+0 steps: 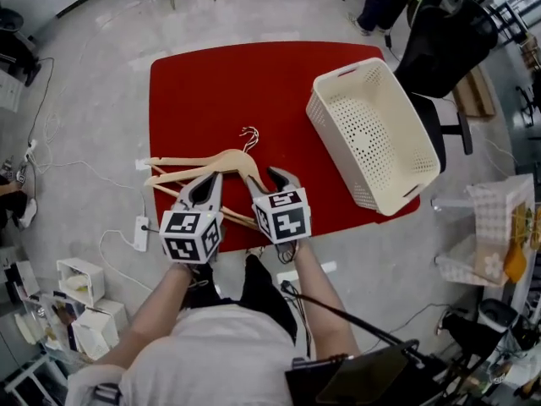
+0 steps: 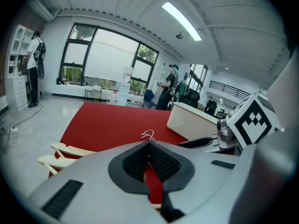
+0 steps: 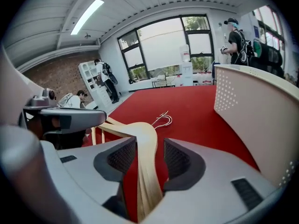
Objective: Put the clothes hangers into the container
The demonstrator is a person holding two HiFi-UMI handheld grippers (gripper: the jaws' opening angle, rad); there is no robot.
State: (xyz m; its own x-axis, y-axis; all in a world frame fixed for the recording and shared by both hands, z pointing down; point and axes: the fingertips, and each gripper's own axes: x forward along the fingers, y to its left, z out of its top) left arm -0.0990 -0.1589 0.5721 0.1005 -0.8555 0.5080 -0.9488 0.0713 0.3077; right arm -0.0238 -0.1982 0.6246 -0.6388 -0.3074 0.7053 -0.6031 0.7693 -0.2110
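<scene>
Several wooden hangers (image 1: 203, 161) lie stacked on the red table (image 1: 211, 83), their wire hooks (image 1: 249, 138) pointing toward the far side. The white perforated container (image 1: 359, 66) stands empty at the table's right. My right gripper (image 3: 149, 153) is open, astride one arm of a wooden hanger (image 3: 145, 134); the pads do not touch the wood. In the head view the right gripper (image 1: 269, 183) sits over the hangers' right end. My left gripper (image 1: 209, 184) hovers just to its left, over the hangers. Its jaws (image 2: 149, 146) meet at the tips with nothing seen between them.
A power strip (image 1: 141, 233) and cables lie on the floor left of the table. A black office chair (image 1: 439, 49) stands behind the container. Boxes (image 1: 80, 282) sit at the lower left, and a white cart (image 1: 494, 227) at the right. People stand in the background.
</scene>
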